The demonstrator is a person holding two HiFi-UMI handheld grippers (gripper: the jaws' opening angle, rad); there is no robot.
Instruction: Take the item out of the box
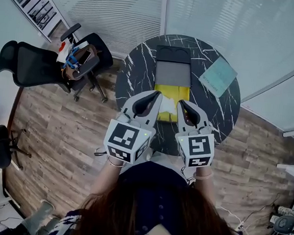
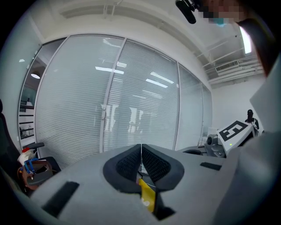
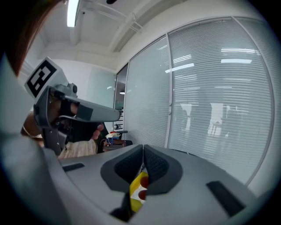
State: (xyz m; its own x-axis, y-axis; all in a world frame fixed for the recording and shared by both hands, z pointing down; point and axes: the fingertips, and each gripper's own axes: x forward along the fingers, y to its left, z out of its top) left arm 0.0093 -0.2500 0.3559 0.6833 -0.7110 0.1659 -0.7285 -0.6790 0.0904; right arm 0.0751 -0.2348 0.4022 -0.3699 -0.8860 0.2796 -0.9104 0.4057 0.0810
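Counter (image 1: pixel 135 77): black marble-look, white veins, smooth.
Floor (image 1: pixel 58 132): wood planks, matt.
Left claw (image 2: pixel 141 154), right claw (image 3: pixel 143 154): matt grey plastic; pads (image 2: pixel 125 165) black, fine-textured.
Yellow packet (image 3: pixel 138 191): glossy film.
Box (image 1: pixel 174 73): matt dark grey.

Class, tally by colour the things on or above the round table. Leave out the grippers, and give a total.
black box: 1
yellow item: 1
teal sheet: 1
Total: 3
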